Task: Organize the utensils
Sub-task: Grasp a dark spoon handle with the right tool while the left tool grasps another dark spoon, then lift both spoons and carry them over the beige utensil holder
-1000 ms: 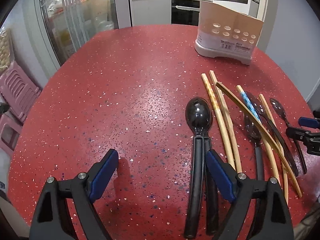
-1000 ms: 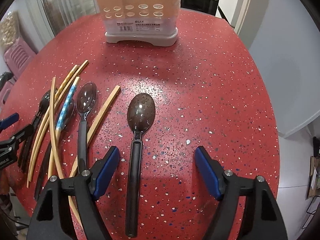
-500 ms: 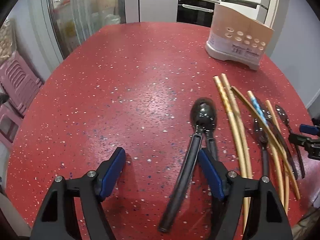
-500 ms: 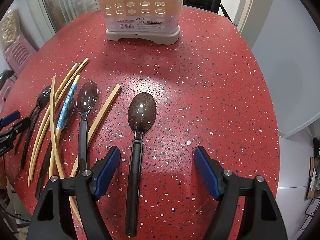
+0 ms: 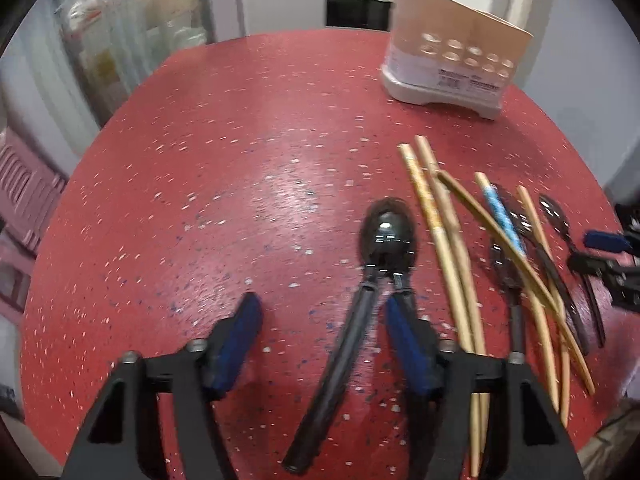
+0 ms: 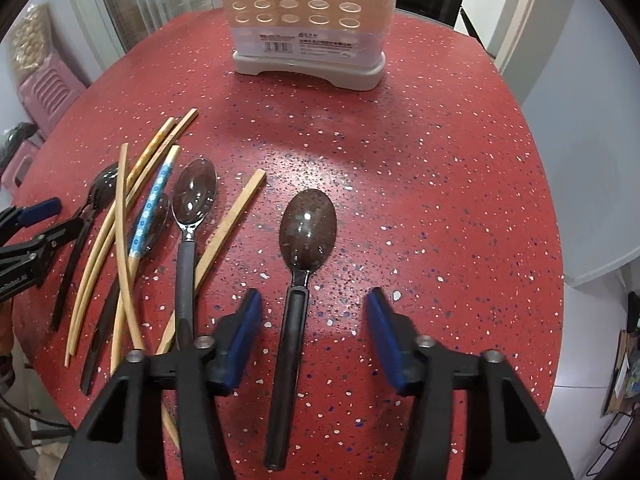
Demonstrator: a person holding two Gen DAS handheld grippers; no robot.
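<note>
Fingers of my left gripper (image 5: 320, 340) half spread, just been closing; black spoon (image 5: 360, 312) handle lies slanted between them, close by right pad, left pad clear of it. My right gripper (image 6: 312, 336) likewise narrowing, brown spoon (image 6: 298, 276) handle between fingers, neither pad touching. Both spoons flat on red speckled counter (image 6: 440, 160). Chopsticks (image 6: 224, 228) and other spoons scattered toward counter's left side in right wrist view. Beige utensil holder (image 6: 308, 28) upright near far edge.
</note>
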